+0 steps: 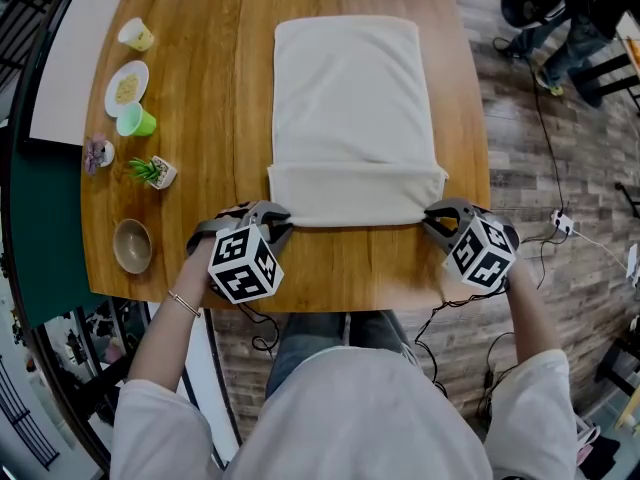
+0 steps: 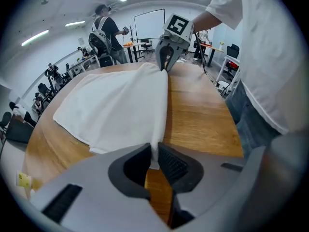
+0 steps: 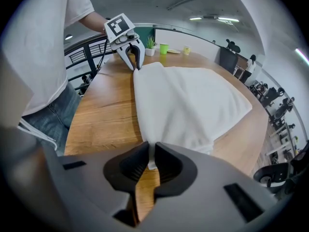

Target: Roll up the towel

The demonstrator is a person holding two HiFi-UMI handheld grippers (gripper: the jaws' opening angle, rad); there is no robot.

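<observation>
Both near corners gripped. The left claw (image 1: 272, 218) is clenched on the near left corner of the towel (image 1: 350, 98), with the cloth pinched thin between its pads. The towel lies flat on the wooden surface (image 1: 215, 78) and runs away from the person. Its near end is already turned over into one flat band. The right claw (image 1: 432, 218) is clenched on the near right corner, same thin pinch.

Judged step: starting the roll from that band.
- Turn both corners over together, away from the person.
- Keep the band square to the long edges.
- Hold a little pull between the corners so the middle doesn't sag or lag.
- Keep the turns tight and low on the surface.
- Re-grip at the roll's ends, not just the top layer.

Hard to make out:
- What is on the plate (image 1: 126, 85) at the far left is too small to tell.
- The marker cubes (image 1: 243, 263) cover both hands in the head view.
- Layers in each pinch: probably the whole fold, can't confirm.
- The underside of the band is hidden.
</observation>
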